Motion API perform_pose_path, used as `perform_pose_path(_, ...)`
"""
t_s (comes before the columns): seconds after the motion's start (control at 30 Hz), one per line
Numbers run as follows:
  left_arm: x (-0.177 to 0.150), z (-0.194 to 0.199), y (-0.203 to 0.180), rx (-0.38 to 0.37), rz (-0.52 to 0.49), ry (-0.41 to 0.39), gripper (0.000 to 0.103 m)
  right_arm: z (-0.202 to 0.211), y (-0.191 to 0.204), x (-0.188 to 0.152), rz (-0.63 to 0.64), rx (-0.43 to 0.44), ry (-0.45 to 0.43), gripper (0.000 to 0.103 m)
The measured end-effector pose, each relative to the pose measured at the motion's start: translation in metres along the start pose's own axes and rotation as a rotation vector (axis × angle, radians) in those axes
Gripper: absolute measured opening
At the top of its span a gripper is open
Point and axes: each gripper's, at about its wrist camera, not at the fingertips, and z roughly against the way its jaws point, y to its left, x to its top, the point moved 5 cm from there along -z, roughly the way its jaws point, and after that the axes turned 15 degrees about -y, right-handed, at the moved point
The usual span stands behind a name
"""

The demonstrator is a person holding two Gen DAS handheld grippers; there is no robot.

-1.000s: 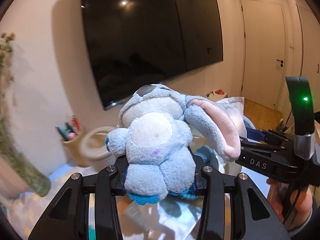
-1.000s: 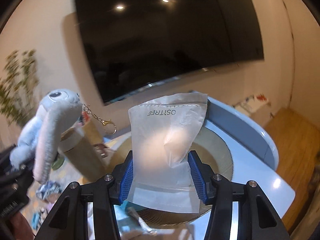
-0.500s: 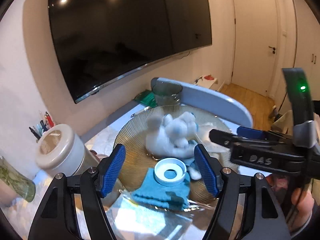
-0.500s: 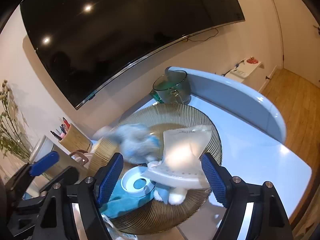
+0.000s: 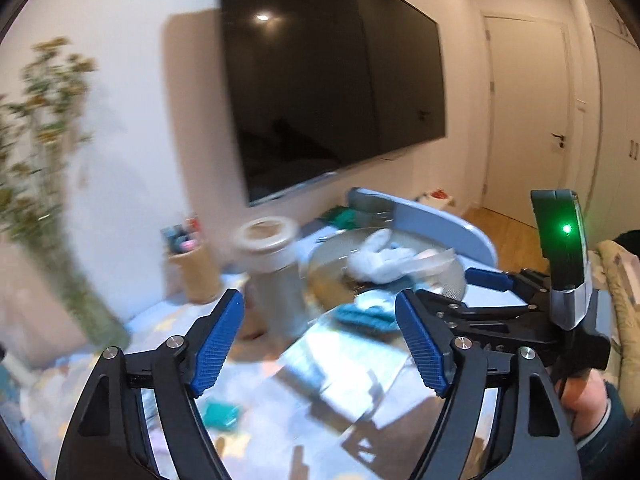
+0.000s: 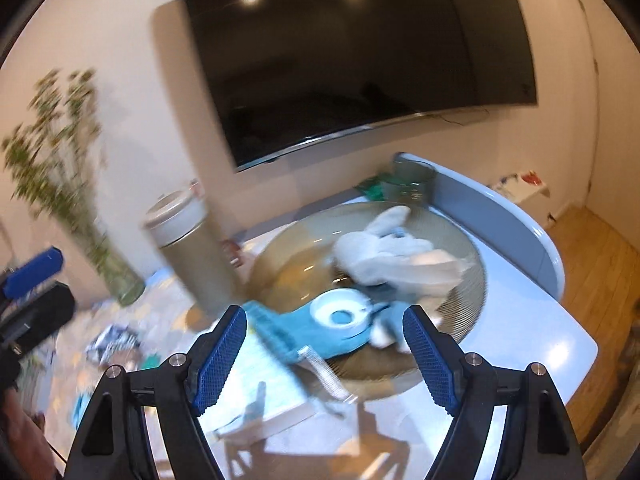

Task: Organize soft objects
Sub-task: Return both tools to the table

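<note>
The blue plush toy (image 6: 376, 252) lies in the ribbed glass bowl (image 6: 476, 292), with the white pouch (image 6: 436, 268) lying against it. A teal cloth (image 6: 316, 332) with a white ring (image 6: 340, 312) on it hangs over the bowl's near rim. My right gripper (image 6: 324, 356) stands open and empty, back from the bowl. My left gripper (image 5: 320, 340) holds nothing, and its jaws are opening over the table, left of the bowl (image 5: 452, 276) and plush (image 5: 380, 260). The right gripper (image 5: 472, 292) shows at the right of the left wrist view.
A tall canister with a white lid (image 6: 192, 256) stands just left of the bowl. Behind it are a pen cup (image 5: 192, 268) and a vase of branches (image 6: 80, 208). A glass mug (image 6: 412, 184) sits behind the bowl. Small scraps (image 6: 116, 340) litter the table's left; its edge (image 6: 580, 344) is at right.
A second ago my left gripper held the plush and my right held the pouch. Both opened, the items landed in the bowl, and both grippers drew back and swung left.
</note>
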Motion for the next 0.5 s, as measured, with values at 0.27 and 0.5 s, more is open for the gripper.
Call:
perform_pose_path(0.27,-0.04,0.076,0.076,0.21,0.058,-0.006,0.078,0.021,0.093,-0.025,0.165,0.11,0.012,0.081)
perform_pose_path(0.5,-0.106,0.154,0.18,0.459,0.27,0.025,0.078,0.065,0.195,-0.029,0.516,-0.008,-0.094,0.082)
